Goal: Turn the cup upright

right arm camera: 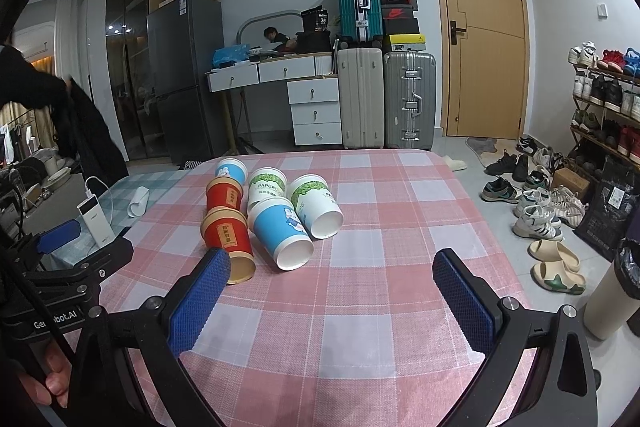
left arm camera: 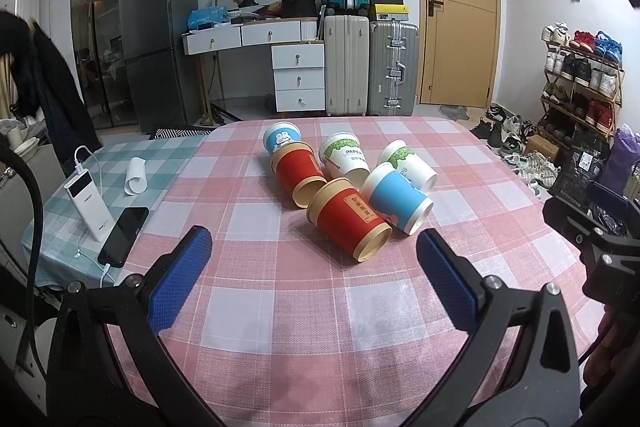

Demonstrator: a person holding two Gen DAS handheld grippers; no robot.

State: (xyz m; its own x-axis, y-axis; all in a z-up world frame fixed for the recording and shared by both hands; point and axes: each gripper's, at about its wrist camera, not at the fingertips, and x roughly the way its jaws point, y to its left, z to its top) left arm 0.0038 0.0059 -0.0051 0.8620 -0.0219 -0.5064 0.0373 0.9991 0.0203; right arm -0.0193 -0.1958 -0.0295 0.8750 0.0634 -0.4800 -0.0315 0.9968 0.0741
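We see six paper cups lying on their sides in a cluster on the pink checked tablecloth point(left arm camera: 320, 307). The near red cup point(left arm camera: 348, 223) touches the blue cup point(left arm camera: 396, 201) beside it. Before this red cup, the left gripper point(left arm camera: 314, 259) and right gripper point(right arm camera: 332, 273) both hover with fingers apart, holding nothing.

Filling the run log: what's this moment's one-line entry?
left gripper open | right gripper open | six cups on sides | none grasped

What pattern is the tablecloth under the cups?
Pink-and-white checks on the tablecloth; clearest in the right wrist view.
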